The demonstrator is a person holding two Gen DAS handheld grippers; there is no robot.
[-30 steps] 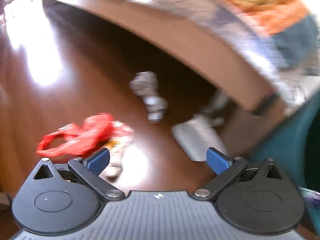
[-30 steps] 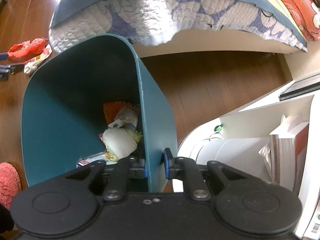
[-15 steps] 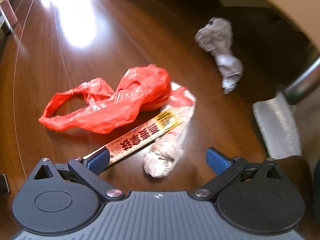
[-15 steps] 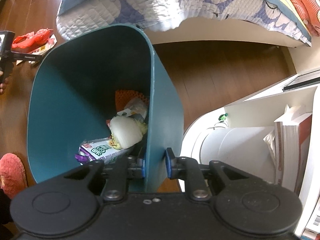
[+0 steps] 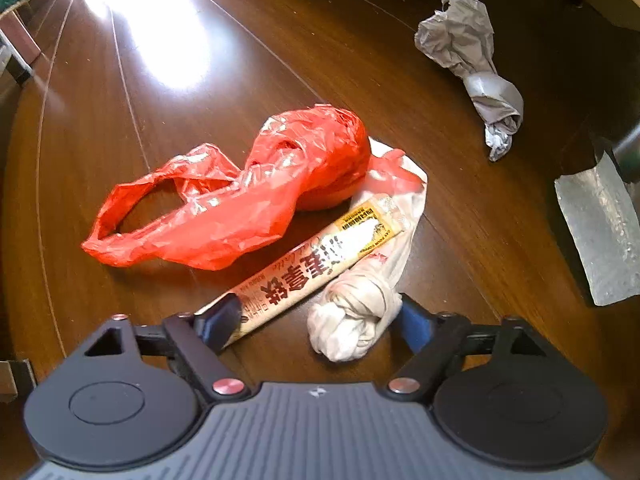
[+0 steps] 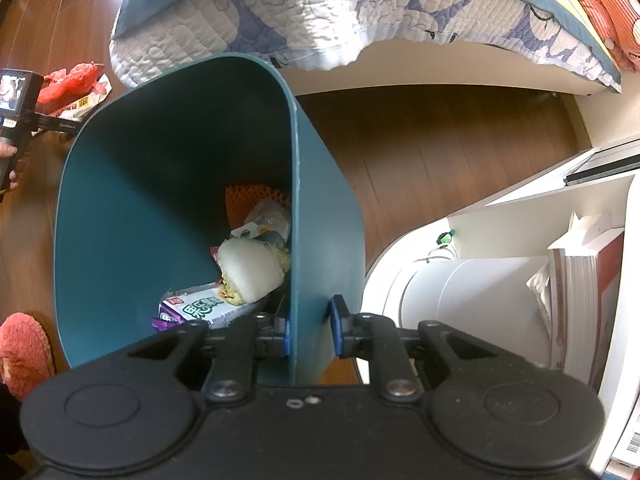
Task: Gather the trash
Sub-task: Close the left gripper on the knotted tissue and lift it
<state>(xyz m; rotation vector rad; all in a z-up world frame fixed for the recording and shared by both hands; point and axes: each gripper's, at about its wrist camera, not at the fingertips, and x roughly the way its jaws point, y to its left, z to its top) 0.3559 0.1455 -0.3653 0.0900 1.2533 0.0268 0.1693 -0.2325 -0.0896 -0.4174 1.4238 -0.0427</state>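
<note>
On the dark wood floor lie a red plastic bag [image 5: 240, 208], a long printed box [image 5: 312, 268] and a knotted white bag [image 5: 356, 320]. My left gripper [image 5: 316, 324] points down over them, its jaws closing. The box's near end and the white knot sit between the blue pads, which stand right beside them without a clear squeeze. My right gripper [image 6: 310, 328] is shut on the side wall of the teal trash bin [image 6: 160, 200]. Inside the bin are a cabbage piece [image 6: 252, 268], a snack packet [image 6: 200, 310] and orange netting. The red bag [image 6: 72, 80] also shows far left there.
A crumpled grey bag [image 5: 472, 72] lies farther right on the floor, and a silver foil sheet [image 5: 600, 232] at the right edge. A quilted bed [image 6: 320, 12] overhangs behind the bin. A white shelf with books [image 6: 580, 300] stands right, and a pink slipper [image 6: 24, 352] lies left.
My left gripper has dropped toward the floor trash and tipped downward, and its jaws have narrowed around the box end and white knot. The right gripper keeps its hold on the bin.
</note>
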